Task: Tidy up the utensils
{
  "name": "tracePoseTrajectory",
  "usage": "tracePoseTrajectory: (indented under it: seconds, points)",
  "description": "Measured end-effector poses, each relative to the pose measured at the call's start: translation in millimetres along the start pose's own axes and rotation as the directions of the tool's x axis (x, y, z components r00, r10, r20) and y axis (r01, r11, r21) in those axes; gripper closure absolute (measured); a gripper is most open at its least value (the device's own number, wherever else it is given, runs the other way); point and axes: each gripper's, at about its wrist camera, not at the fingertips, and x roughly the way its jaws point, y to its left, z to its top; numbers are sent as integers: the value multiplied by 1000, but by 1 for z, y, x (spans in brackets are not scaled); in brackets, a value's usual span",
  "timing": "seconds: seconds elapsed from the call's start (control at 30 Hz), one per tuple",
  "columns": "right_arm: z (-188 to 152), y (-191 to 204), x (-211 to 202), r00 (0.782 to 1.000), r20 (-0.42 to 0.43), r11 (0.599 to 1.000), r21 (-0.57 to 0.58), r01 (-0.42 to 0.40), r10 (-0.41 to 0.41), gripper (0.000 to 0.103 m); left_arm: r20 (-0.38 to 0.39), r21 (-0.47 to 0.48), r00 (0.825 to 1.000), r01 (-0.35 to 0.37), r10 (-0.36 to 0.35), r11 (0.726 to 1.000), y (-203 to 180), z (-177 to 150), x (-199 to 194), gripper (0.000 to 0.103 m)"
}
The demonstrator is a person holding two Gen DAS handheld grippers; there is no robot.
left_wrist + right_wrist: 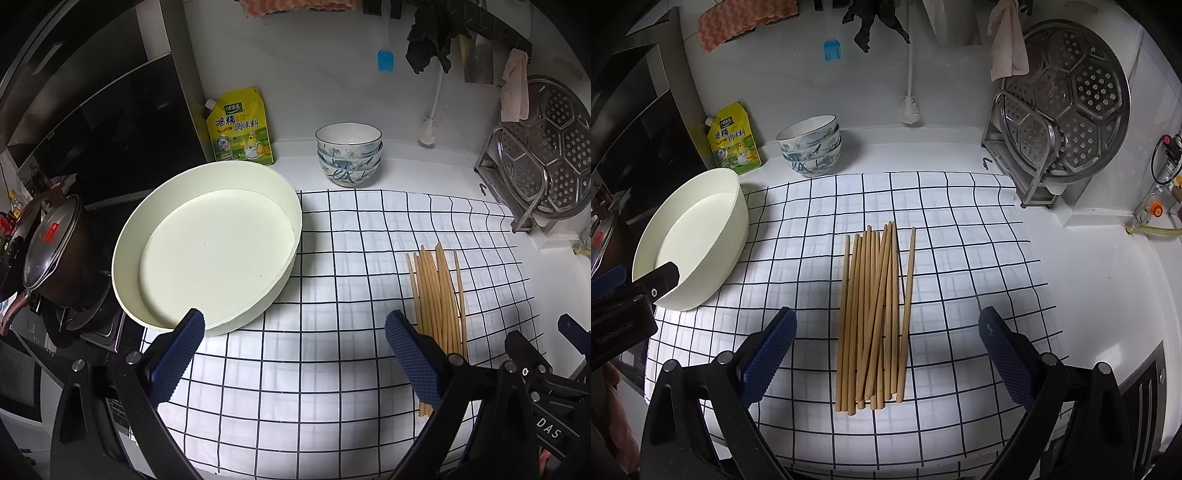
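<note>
Several wooden chopsticks (875, 314) lie in a loose bundle on the white checked cloth (960, 258). My right gripper (886, 325) hovers over their near ends, open, with the bundle between its blue pads and nothing held. The same chopsticks (439, 295) show to the right in the left wrist view. A cream oval tub (207, 251) stands empty at the cloth's left. My left gripper (293, 328) is open just in front of it, its left pad near the tub's rim. The tub (694, 236) also appears at the left of the right wrist view.
Stacked blue-patterned bowls (349, 153) and a yellow seasoning pouch (242, 127) stand by the back wall. A metal rack with a steamer plate (1067, 103) fills the back right. A lidded pot (55, 254) sits on the stove at left.
</note>
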Motion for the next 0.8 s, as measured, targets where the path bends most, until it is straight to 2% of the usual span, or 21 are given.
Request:
tracePoseTrajectory:
  seconds: [0.8]
  points:
    - [-1,1,-2,1000,4,1000,-2,-2,2,9,0,-4,1000,-3,3,1000,2,-2,-2,6]
